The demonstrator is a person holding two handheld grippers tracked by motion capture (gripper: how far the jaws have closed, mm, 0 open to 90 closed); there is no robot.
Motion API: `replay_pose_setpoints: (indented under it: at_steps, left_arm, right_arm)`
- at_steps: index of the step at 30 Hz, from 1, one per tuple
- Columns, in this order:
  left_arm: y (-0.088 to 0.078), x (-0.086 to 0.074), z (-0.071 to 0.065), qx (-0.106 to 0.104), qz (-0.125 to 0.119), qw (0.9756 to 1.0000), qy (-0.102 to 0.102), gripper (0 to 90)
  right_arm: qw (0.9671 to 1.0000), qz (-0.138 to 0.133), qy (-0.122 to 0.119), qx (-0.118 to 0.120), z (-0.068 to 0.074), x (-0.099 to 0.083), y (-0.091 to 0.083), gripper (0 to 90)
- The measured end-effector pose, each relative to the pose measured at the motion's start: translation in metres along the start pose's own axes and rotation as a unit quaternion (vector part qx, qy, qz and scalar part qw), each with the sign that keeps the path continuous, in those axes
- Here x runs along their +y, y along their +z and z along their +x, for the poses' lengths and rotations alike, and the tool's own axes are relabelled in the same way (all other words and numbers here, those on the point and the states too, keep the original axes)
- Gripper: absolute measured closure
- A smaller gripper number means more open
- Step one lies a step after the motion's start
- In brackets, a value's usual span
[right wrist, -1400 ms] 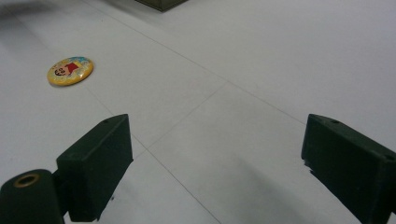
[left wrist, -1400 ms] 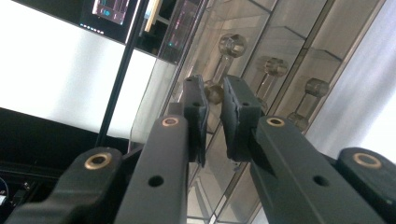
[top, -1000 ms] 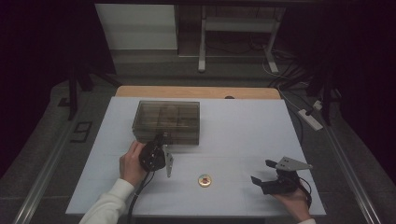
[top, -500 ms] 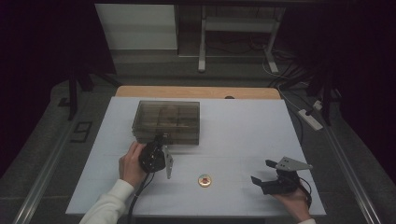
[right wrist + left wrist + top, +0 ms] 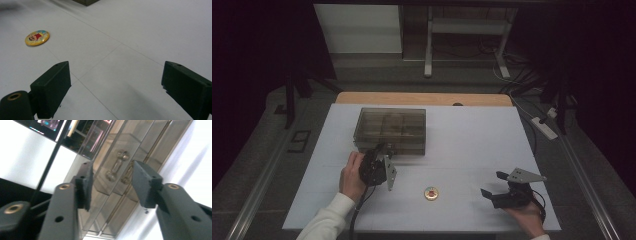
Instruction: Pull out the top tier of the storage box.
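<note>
1. The smoky, see-through plastic box (image 5: pixel 391 130), split into compartments with a lid, sits at the back-left of the white bench (image 5: pixel 472 145).
2. Left gripper (image 5: pixel 112 182): fingers have just been opening, released at the box's front edge with its latches between them.
3. Right gripper (image 5: pixel 115 87): fingers released, nothing between them.
4. A yellow badge (image 5: pixel 37 38) bears a cartoon figure; no legible writing.

On the white counter (image 5: pixel 472 145) stands a smoky translucent plastic compartment box (image 5: pixel 390 130), lid down. The left hand-held gripper (image 5: pixel 379 161) sits at the box's near edge, its jaws having just been opening; nothing can be made out between them. A small round yellow badge (image 5: pixel 430 192) lies nearer the middle. The right hand-held gripper (image 5: pixel 493 187) rests well apart, jaws spread, empty.
</note>
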State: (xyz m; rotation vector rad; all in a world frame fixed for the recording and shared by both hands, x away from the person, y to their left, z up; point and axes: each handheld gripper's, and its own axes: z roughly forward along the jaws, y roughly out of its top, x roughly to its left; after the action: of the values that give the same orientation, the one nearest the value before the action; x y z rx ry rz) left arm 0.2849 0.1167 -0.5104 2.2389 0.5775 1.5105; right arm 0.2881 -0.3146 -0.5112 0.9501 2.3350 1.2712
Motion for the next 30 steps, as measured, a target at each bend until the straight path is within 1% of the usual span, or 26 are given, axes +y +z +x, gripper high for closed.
replay_pose_setpoints:
  at_steps: [2, 5, 6, 8, 9, 10, 11, 12, 13, 14, 17, 18, 19, 20, 21, 22, 23, 24, 25, 26, 27, 28, 29, 30]
  left_arm:
    - [-0.001, 0.0, 0.001, -0.02, 0.001, 0.9998, -0.01, 42.5]
    - [-0.003, -0.001, 0.003, -0.035, 0.002, 0.9991, -0.023, 39.2]
    - [-0.003, -0.001, 0.004, -0.042, 0.0, 0.9985, -0.034, 38.7]
    - [-0.004, -0.002, 0.006, -0.059, -0.002, 0.9969, -0.051, 38.2]
    - [-0.004, -0.002, 0.007, -0.074, -0.004, 0.995, -0.067, 37.4]
    - [-0.004, -0.003, 0.008, -0.083, -0.005, 0.9935, -0.077, 36.8]
    - [-0.004, -0.003, 0.01, -0.097, -0.004, 0.9913, -0.089, 35.8]
    - [-0.005, -0.003, 0.011, -0.111, -0.006, 0.9883, -0.105, 34.7]
    - [-0.005, -0.004, 0.012, -0.119, -0.007, 0.9863, -0.114, 34.5]
    - [-0.006, -0.005, 0.013, -0.132, -0.008, 0.9832, -0.126, 33.9]
    - [-0.007, -0.006, 0.017, -0.151, -0.013, 0.977, -0.15, 32.7]
    - [-0.007, -0.007, 0.018, -0.158, -0.014, 0.9742, -0.16, 32.0]
    - [-0.007, -0.008, 0.02, -0.167, -0.014, 0.9708, -0.172, 31.7]
    - [-0.007, -0.009, 0.022, -0.172, -0.014, 0.9687, -0.178, 31.2]
    - [-0.007, -0.009, 0.023, -0.18, -0.013, 0.9658, -0.186, 30.5]
    - [-0.007, -0.009, 0.023, -0.18, -0.013, 0.9658, -0.186, 29.8]
    - [-0.007, -0.011, 0.026, -0.195, -0.011, 0.9591, -0.205, 29.3]
    - [-0.007, -0.012, 0.027, -0.202, -0.009, 0.9566, -0.21, 28.9]
    - [-0.006, -0.012, 0.028, -0.21, -0.005, 0.9533, -0.217, 27.8]
    - [-0.006, -0.013, 0.03, -0.219, -0.003, 0.9492, -0.226, 26.7]
    - [-0.006, -0.014, 0.031, -0.225, -0.003, 0.9465, -0.231, 26.3]
    - [-0.006, -0.015, 0.032, -0.233, -0.001, 0.9423, -0.24, 25.9]
    - [-0.006, -0.015, 0.034, -0.238, -0.001, 0.9394, -0.246, 25.2]
    - [-0.006, -0.015, 0.034, -0.238, -0.001, 0.9394, -0.246, 24.9]
  right_arm:
    - [1.0, 0.0, 0.0, 0.0, 0.0, 0.0, 0.0, 8.3]
    - [1.0, -0.001, 0.001, 0.001, 0.0, 0.0, 0.0, 8.3]
    - [1.0, -0.002, 0.0, 0.002, 0.0, 0.0, 0.0, 8.3]
    - [1.0, -0.003, 0.0, 0.003, 0.0, 0.0, -0.001, 8.3]
    - [1.0, -0.002, 0.0, 0.004, 0.0, 0.0, -0.001, 8.3]
    - [1.0, -0.002, 0.0, 0.003, 0.0, 0.0, -0.001, 8.3]
    - [1.0, -0.003, 0.0, 0.003, 0.0, 0.0, -0.001, 8.3]
    - [1.0, -0.003, 0.0, 0.004, 0.0, 0.0, -0.001, 8.3]
    - [1.0, -0.004, 0.0, 0.004, 0.0, 0.0, -0.001, 8.3]
    - [1.0, -0.004, -0.001, 0.004, 0.0, 0.0, -0.001, 8.3]
    - [1.0, -0.003, -0.001, 0.003, 0.0, 0.0, -0.001, 8.3]
    - [1.0, -0.003, -0.001, 0.003, 0.0, 0.0, -0.001, 8.3]
    - [1.0, -0.003, -0.001, 0.002, 0.0, 0.0, -0.001, 8.3]
    - [1.0, -0.004, -0.001, 0.003, 0.001, 0.0, -0.001, 8.3]
    - [1.0, -0.004, -0.001, 0.002, 0.001, 0.0, -0.001, 8.3]
    - [1.0, -0.004, -0.001, 0.002, 0.001, 0.0, -0.001, 8.3]
    - [1.0, -0.004, -0.001, 0.003, 0.001, 0.0, -0.001, 8.3]
    - [1.0, -0.005, -0.001, 0.003, 0.001, 0.0, -0.001, 8.3]
    - [1.0, -0.005, -0.001, 0.003, 0.001, 0.0, -0.001, 8.3]
    - [1.0, -0.005, 0.0, 0.004, 0.001, 0.001, -0.001, 8.3]
    - [1.0, -0.007, 0.002, 0.006, 0.001, 0.001, -0.001, 8.3]
    - [0.9999, -0.007, 0.001, 0.007, 0.002, 0.001, -0.001, 8.3]
    - [0.9999, -0.008, 0.0, 0.007, 0.003, 0.002, -0.001, 8.3]
    - [0.9999, -0.008, 0.0, 0.007, 0.003, 0.002, -0.001, 8.3]
